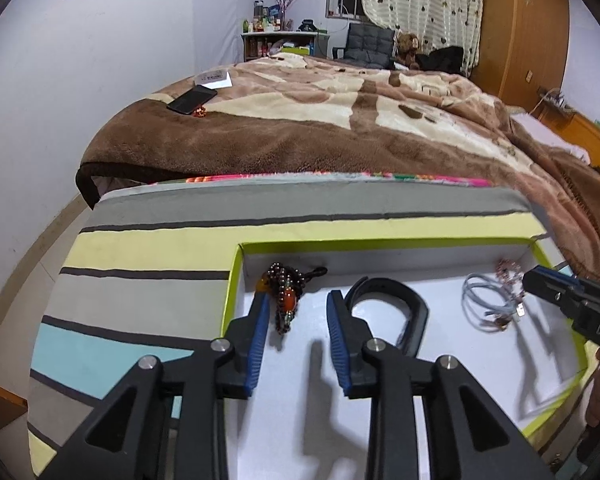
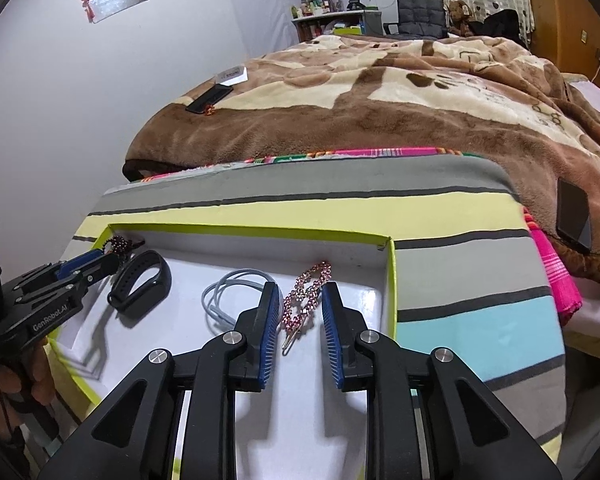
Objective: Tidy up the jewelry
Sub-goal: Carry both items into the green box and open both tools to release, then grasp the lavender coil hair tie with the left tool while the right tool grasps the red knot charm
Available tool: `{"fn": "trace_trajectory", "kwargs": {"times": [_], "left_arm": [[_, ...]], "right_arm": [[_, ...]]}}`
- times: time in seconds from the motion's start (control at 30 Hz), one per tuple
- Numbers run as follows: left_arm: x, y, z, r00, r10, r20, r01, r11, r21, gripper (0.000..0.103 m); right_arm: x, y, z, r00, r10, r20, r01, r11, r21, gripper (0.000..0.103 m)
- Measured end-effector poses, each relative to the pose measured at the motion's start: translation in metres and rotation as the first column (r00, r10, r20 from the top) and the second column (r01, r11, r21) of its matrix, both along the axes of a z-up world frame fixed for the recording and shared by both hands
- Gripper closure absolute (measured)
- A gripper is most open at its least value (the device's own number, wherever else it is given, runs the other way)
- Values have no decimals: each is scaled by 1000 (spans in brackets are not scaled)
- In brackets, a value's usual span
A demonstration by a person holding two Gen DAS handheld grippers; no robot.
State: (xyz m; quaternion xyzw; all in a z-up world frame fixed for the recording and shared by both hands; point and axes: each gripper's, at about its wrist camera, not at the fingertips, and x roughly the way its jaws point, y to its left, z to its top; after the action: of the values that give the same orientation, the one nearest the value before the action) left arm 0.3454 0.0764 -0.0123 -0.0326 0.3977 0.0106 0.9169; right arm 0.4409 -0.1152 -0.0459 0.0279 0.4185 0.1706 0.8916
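So the step in hand looks like a pickup being lined up inside the box, one item per claw, nothing gripped yet.

Nearest, the left gripper (image 1: 298, 308) is held with its jaws spread apart and nothing between the pads. The dark beaded bracelet (image 1: 286, 300), with its orange beads, is seen just off the left finger's tip, right by the box's left wall. The black wristband (image 1: 396, 312) is lying just past the right finger. Which of the two is being aimed at can't be told for sure, probably the beads.

The right gripper (image 2: 300, 312) is also held wide apart, and the pink rhinestone hair clip (image 2: 306, 296) is framed between its fingers, untouched as far as can be seen. For the next move, the jaws would need to be lowered around the clip and closed gently, since it's thin and flat on the box floor and could be slid instead of caught.

The coiled grey cable (image 2: 230, 292) is lying right against the right gripper's left finger, so it could get snagged or pinched along with the clip.

Everything is sitting in the shallow white box with green rim (image 2: 392, 280), which is placed on a striped cushion (image 2: 472, 280). Further back, a brown blanket (image 2: 380, 112) is spread over the bed, with a black phone (image 2: 210, 98) left on it.
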Motion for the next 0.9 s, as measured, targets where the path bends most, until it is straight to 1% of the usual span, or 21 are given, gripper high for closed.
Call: {"fn": "trace_trajectory", "kwargs": {"times": [0.2,0.4,0.6,0.9], "left_arm": [[-23,1,12,999,-2,44,3,1000,-19,72],[-55,-1,23,997,-14,81,17,999,-35,72],[-90,-10,29,995,-36,98,40,998,-40,72],[-136,-25,32,990,-71,123,78,995,-59,72]], "right_arm": [[-23,-5,11,999,6,42,-6,1000,16,80],[-59,-12,22,996,12,85,-17,998,55,80],[-99,-21,31,993,21,120,-31,996,86,80],[-149,-24,35,988,49,148,-63,994,87,80]]}}
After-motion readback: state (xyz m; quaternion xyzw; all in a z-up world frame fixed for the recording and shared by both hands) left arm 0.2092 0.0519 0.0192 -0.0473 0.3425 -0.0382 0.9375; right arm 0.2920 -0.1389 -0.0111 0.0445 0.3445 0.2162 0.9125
